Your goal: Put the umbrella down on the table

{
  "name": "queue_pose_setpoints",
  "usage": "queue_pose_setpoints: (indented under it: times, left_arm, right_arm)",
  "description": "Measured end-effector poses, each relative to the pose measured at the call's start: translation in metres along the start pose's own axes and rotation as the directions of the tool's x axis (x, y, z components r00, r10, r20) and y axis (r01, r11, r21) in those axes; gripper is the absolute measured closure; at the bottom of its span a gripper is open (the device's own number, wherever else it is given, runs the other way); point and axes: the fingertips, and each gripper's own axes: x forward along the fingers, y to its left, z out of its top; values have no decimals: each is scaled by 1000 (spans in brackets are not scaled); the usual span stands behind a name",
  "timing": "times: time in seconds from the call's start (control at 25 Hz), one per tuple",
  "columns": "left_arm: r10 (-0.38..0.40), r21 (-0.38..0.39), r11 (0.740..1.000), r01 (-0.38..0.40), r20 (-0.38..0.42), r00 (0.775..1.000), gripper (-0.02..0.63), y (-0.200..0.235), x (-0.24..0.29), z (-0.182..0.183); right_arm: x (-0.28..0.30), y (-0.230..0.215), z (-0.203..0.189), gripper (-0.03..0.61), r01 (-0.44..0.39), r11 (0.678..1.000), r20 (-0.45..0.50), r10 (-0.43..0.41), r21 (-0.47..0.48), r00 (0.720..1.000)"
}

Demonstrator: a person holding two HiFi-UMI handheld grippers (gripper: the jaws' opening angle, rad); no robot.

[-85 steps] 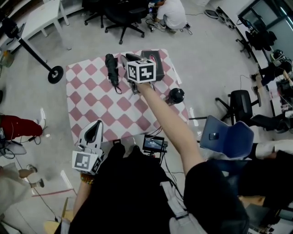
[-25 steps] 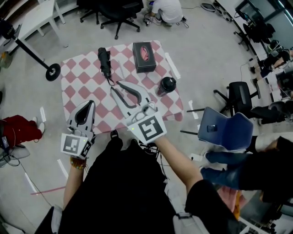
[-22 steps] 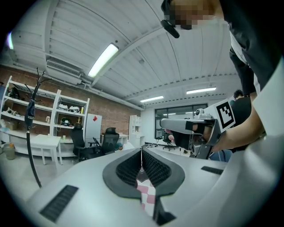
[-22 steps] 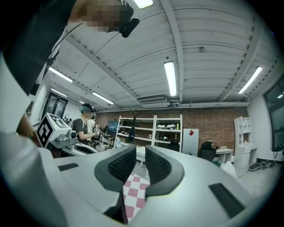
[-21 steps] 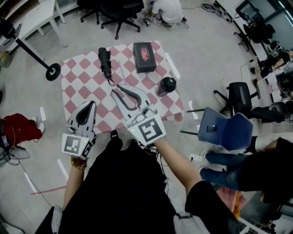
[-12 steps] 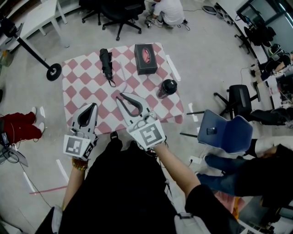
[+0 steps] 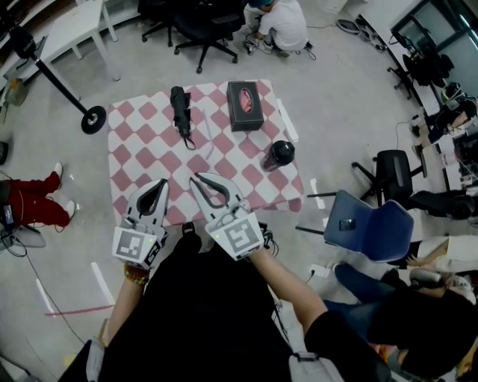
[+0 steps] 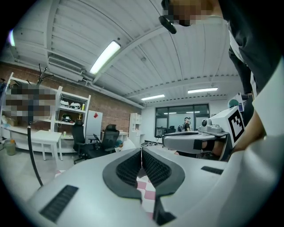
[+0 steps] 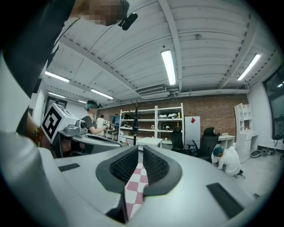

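A folded black umbrella (image 7: pixel 180 108) lies on the far left part of the pink-and-white checked table (image 7: pixel 149 153), with nothing touching it. Both grippers hover at the near edge, well short of it. My right gripper (image 7: pixel 197 179) (image 9: pixel 140 153) has just been closing; its jaws are drawn together to a thin slit and hold nothing. Beside it, my left gripper (image 7: pixel 160 183) (image 8: pixel 141 153) is shut and empty, its pads touching. Each gripper shows in the other's view: the right gripper (image 8: pixel 199 139) and the left gripper (image 9: pixel 88 139).
On the table stand a black box (image 7: pixel 244 105) with a pink top opening and a dark lidded cup (image 7: pixel 280 154). A blue chair (image 7: pixel 366 224) stands to the right, a stand's round base (image 7: pixel 92 119) to the far left. A person (image 7: pixel 280 22) crouches beyond the table.
The right gripper has drawn back from the far end of the table to its near edge, sunk lower, and its jaws have closed. The left gripper has hardly moved. The umbrella has stayed put.
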Motion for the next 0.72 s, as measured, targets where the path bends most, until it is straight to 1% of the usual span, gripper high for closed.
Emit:
queue_pose_setpoints:
  times: [0.12,0.52,0.72]
  left_arm:
    - [8,-8,1000,-9,-6,1000,600,2,-2,-4]
    - [21,-41,999,-22,-22,1000,600,7,-10,-18]
    - [30,-49,998,-31,-32,999,600,12,-14,-24]
  right_arm:
    - [4,7,-3,537,-6,1000,-9,6,3,1000]
    - [11,29,-23,543,-1,997,-68,7,76,998]
    - [16,37,-25,543,-12,995,-65,18,97,998]
